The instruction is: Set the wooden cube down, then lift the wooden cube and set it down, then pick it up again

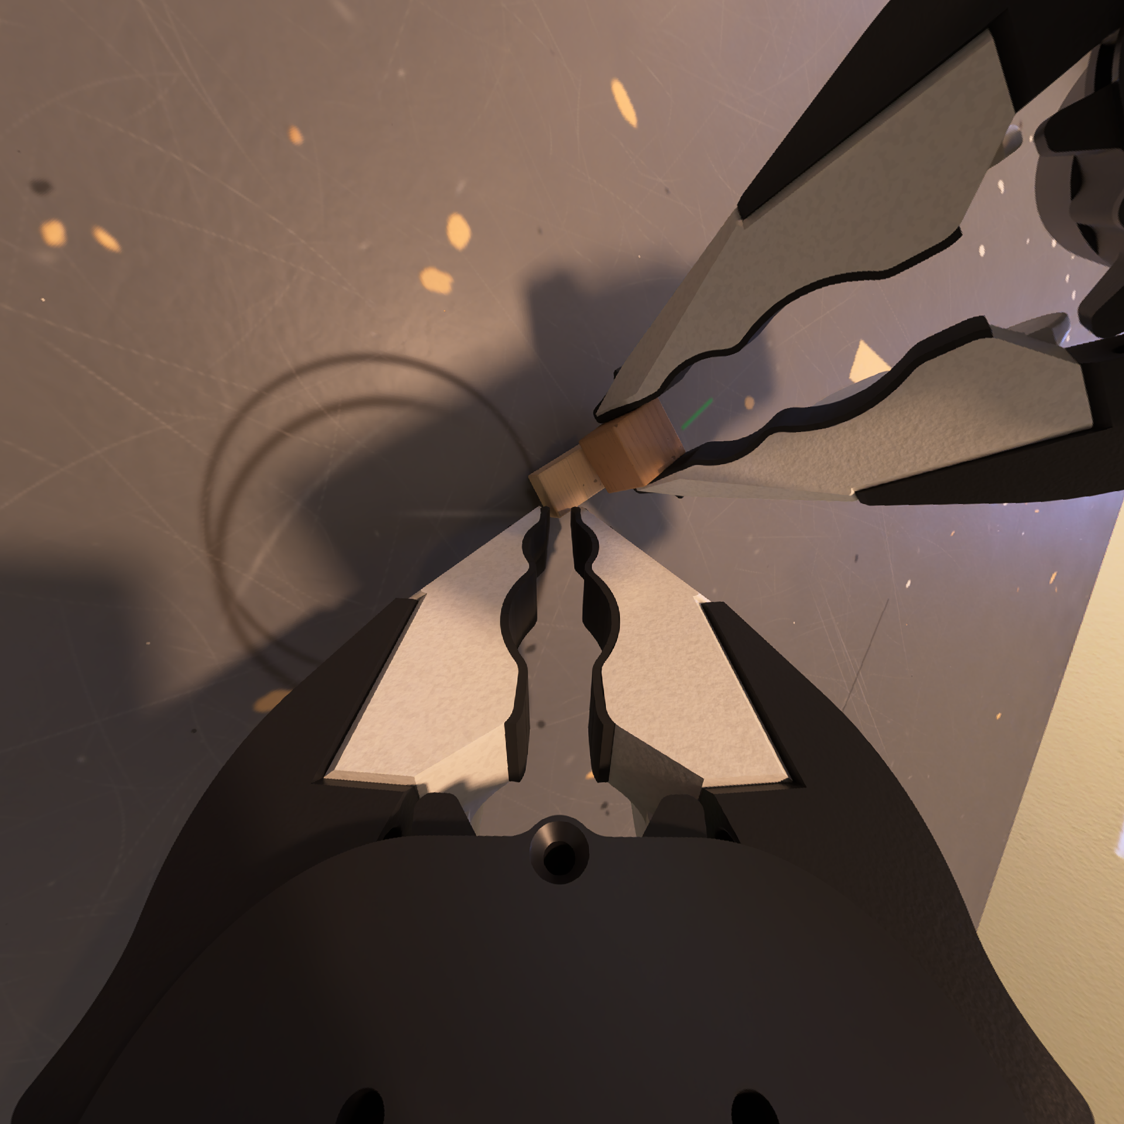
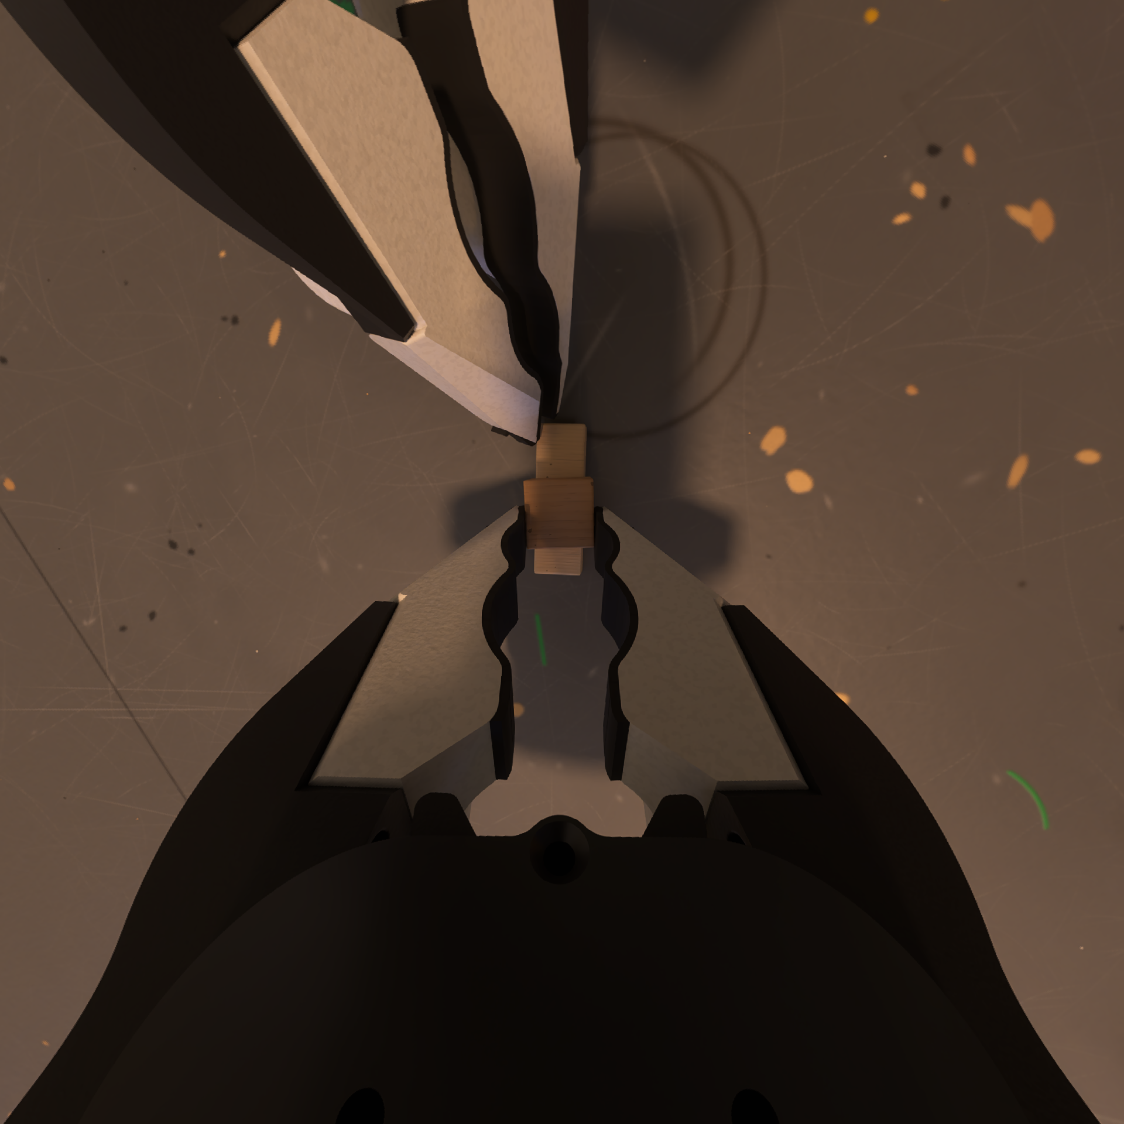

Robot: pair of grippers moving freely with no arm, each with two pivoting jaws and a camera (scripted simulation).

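Observation:
My right gripper (image 2: 558,529) is shut on the wooden cube (image 2: 558,514), a darker brown block with a paler square peg (image 2: 561,451) running through it. The cube hangs above the table, with its shadow underneath. In the left wrist view the cube (image 1: 632,447) sits between the right gripper's fingertips (image 1: 626,401), and the peg (image 1: 562,483) sticks out toward me. My left gripper (image 1: 559,514) has its jaws nearly together and holds nothing. Its tips are right at the peg's free end. It also shows in the right wrist view (image 2: 547,413), coming in from above.
The table (image 1: 243,182) is grey-brown and scratched, with orange flecks. Dark ring marks (image 1: 365,517) lie left of the cube. The table's edge (image 1: 1034,730) runs down the right of the left wrist view, with pale floor (image 1: 1082,851) beyond. Thin green marks (image 2: 1031,797) lie on the surface.

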